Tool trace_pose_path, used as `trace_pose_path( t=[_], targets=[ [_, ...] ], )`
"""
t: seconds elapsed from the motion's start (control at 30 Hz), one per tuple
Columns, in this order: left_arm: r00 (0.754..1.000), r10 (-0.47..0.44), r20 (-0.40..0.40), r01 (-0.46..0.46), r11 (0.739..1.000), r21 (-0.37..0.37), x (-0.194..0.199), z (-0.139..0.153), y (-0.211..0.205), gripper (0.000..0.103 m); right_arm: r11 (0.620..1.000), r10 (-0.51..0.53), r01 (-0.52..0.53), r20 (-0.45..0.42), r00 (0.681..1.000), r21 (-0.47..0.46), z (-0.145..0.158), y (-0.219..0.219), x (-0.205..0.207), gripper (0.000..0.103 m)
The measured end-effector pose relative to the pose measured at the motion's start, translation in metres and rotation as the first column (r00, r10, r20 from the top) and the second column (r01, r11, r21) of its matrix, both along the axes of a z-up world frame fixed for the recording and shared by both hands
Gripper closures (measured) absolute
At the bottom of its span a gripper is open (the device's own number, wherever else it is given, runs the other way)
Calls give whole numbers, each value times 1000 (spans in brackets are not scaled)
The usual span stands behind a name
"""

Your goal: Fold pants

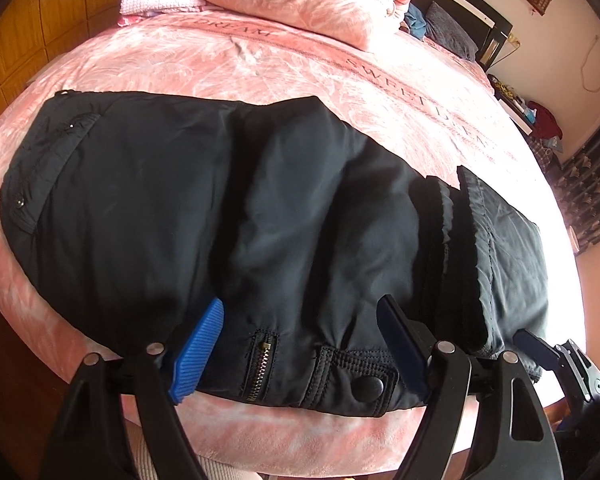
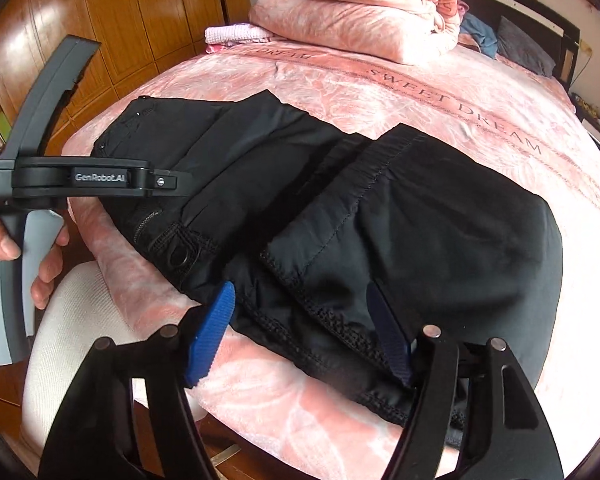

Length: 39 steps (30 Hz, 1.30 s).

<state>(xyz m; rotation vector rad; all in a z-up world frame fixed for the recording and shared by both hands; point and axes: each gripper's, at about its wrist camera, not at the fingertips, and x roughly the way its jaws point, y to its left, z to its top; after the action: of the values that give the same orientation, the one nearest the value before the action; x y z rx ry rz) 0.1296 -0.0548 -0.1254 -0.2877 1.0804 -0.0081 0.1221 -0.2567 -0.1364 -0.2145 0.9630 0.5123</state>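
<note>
Black pants (image 1: 220,200) lie folded across the near edge of a pink bed (image 1: 260,60), with the legs doubled over so the hems (image 1: 460,220) rest on top toward the right. My left gripper (image 1: 300,324) is open, its blue pads either side of the zip and snap at the near edge. In the right wrist view the pants (image 2: 440,220) fill the middle. My right gripper (image 2: 302,320) is open over the hem end, with fabric lying between the fingers but not pinched. The left gripper's body (image 2: 100,178) shows at the left, held by a hand (image 2: 4,244).
A folded pink quilt (image 2: 360,20) is stacked at the far end of the bed near the dark headboard (image 2: 540,20). A wooden wardrobe (image 2: 140,20) stands on the left. A white chair (image 2: 68,320) sits beside the bed's near corner. Dark patterned curtains (image 1: 592,200) hang at the right.
</note>
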Motion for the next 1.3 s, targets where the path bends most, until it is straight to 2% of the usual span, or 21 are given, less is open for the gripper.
trace_pose_path(
  t=[0.1, 0.13, 0.17, 0.23, 0.4, 0.47, 0.53, 0.63, 0.67, 0.7, 0.73, 0.9, 1.0, 1.13, 1.2, 1.3],
  targets=[
    [1000, 0, -7, 0, 1000, 4, -2, -2, 1, 22, 998, -28, 27, -22, 999, -53, -18, 3, 13, 63],
    [1000, 2, -11, -2, 1000, 1, -2, -3, 2, 22, 999, -29, 28, -31, 999, -39, -20, 1, 16, 71],
    [1000, 5, -13, -5, 1000, -2, -2, -4, 4, 22, 999, -30, 30, -38, 999, -12, -20, -2, 16, 75],
    [1000, 9, -14, -9, 1000, -1, -3, -4, 7, 22, 999, -20, 21, -42, 999, 38, -13, -6, 15, 96],
    [999, 36, -6, -36, 999, -3, -2, -2, 17, 22, 983, 64, -58, -32, 997, 174, 14, 3, 1, 96],
    [999, 51, -9, -51, 999, -12, -2, -2, 20, 22, 985, 88, -77, -67, 994, 152, 2, 17, 1, 96],
    [998, 56, -13, -57, 998, -18, -2, -3, 21, 22, 992, 74, -63, -105, 992, 109, -19, 26, 5, 93],
    [999, 44, -13, -44, 999, -8, -4, -2, 18, 22, 985, 46, -18, -157, 986, 173, -28, 17, 9, 86],
    [999, 36, -14, -36, 999, -1, -5, -1, 16, 22, 979, 46, -10, -177, 983, 201, -25, 11, 9, 81],
    [1000, 26, -15, -26, 1000, 7, -5, -1, 14, 22, 973, 52, -9, -185, 981, 230, -21, 6, 7, 69],
    [1000, 17, -17, -17, 1000, 12, -5, -1, 12, 22, 969, 48, -3, -177, 983, 246, -15, 1, 4, 65],
    [999, -35, -18, 36, 999, 36, -10, 1, 3, 19, 934, -28, 89, -177, 984, 345, 16, -42, -8, 65],
    [998, -56, -25, 57, 998, 42, -12, -1, 1, 18, 931, -123, 173, -171, 978, 322, 18, -62, -7, 64],
    [997, -61, -46, 61, 998, 1, -11, -5, 5, 18, 948, -159, 217, -242, 957, 235, -16, -60, 3, 64],
    [997, -52, -55, 51, 999, -14, -13, -5, 10, 18, 962, -167, 208, -219, 961, 176, -26, -53, 2, 65],
    [998, -36, -49, 35, 999, -25, -22, 2, 27, 18, 956, -164, 208, -211, 964, 208, -19, -53, -2, 64]
  ],
)
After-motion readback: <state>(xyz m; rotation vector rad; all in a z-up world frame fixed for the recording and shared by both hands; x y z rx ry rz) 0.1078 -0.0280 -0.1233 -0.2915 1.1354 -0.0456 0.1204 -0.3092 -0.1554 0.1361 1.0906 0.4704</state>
